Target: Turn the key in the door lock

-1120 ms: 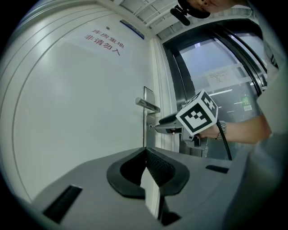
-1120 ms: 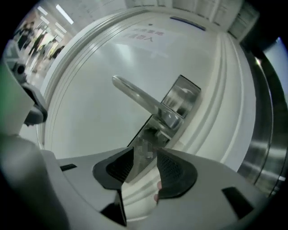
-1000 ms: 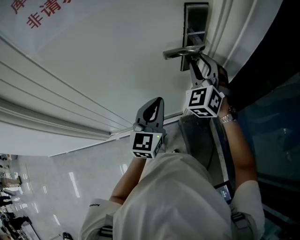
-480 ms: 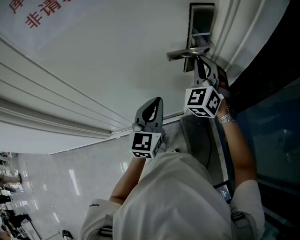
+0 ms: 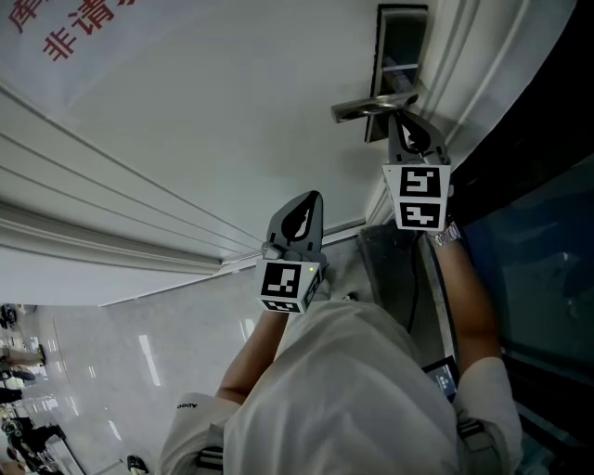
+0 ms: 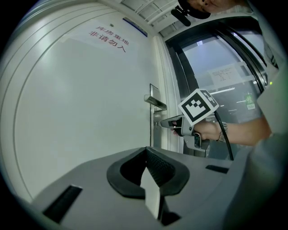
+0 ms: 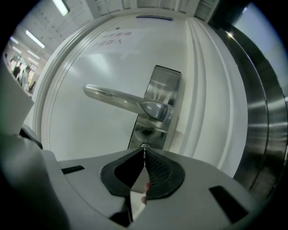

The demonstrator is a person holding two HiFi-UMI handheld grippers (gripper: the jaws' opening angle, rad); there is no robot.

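On the white door (image 5: 186, 121) a steel lock plate (image 5: 401, 37) carries a lever handle (image 5: 371, 105). Just below the handle my right gripper (image 5: 401, 121) points level at the keyhole. Its jaws have just been closing and now pinch the thin key (image 7: 144, 147), which sticks out of the lock plate (image 7: 162, 90) under the handle (image 7: 121, 99). My left gripper (image 5: 299, 218) hangs back from the door, well to the left of the lock, jaws together and nothing in them. From the left gripper view, the right gripper (image 6: 164, 122) touches the door edge below the handle (image 6: 155, 102).
Red characters (image 5: 74, 28) are printed on the door's upper part. A dark glass panel (image 5: 538, 260) and a steel frame (image 7: 265, 112) stand to the right of the door. My white-sleeved body (image 5: 353, 399) fills the bottom of the head view.
The right gripper has rolled about its own axis at the keyhole, so its marker cube now faces the head camera squarely. The left gripper has stayed where it was.
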